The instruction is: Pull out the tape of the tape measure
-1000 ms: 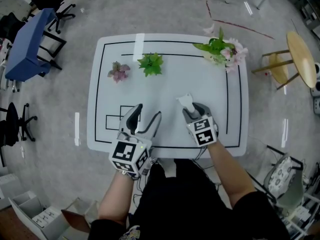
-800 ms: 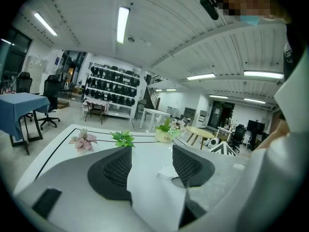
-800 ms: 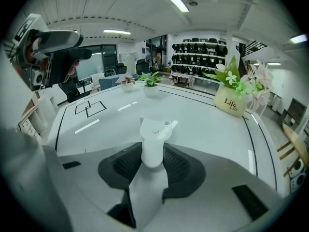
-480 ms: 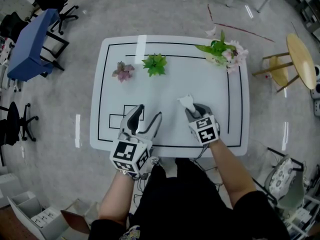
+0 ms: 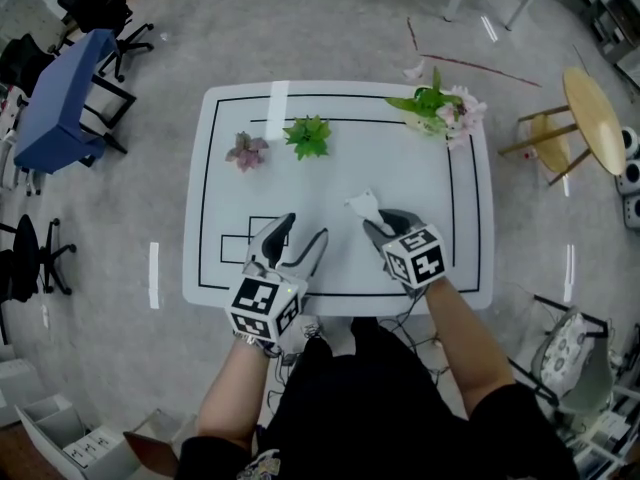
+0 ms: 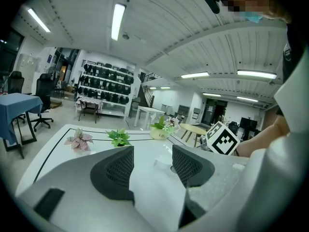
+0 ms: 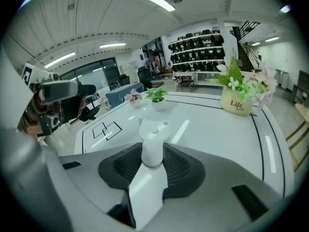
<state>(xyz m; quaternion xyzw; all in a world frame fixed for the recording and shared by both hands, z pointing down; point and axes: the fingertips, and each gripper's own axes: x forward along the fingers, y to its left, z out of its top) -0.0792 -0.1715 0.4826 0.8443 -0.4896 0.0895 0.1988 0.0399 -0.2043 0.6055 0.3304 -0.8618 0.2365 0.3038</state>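
Note:
A small white tape measure (image 5: 363,206) (image 7: 153,140) sits between the pads of my right gripper (image 5: 374,220) (image 7: 153,164), whose jaws have just been closing and now press on its case. It hangs a little above the white table (image 5: 400,173), right of the middle. My left gripper (image 5: 303,236) (image 6: 152,166) hovers open near the front edge with nothing between its fingers. Its view shows a white object beyond its jaws, probably the tape measure (image 6: 162,160), and the right gripper's marker cube (image 6: 223,139). No pulled-out tape shows.
A pink plant (image 5: 246,151), a green plant (image 5: 308,135) and a pot of flowers (image 5: 440,108) stand along the table's far side. Black lines and small squares (image 5: 240,240) mark the top. A round wooden table (image 5: 590,118) and a blue table (image 5: 60,93) stand off to the sides.
My right gripper has risen off the table with the tape measure in it and tilted a little. The left gripper has stayed put.

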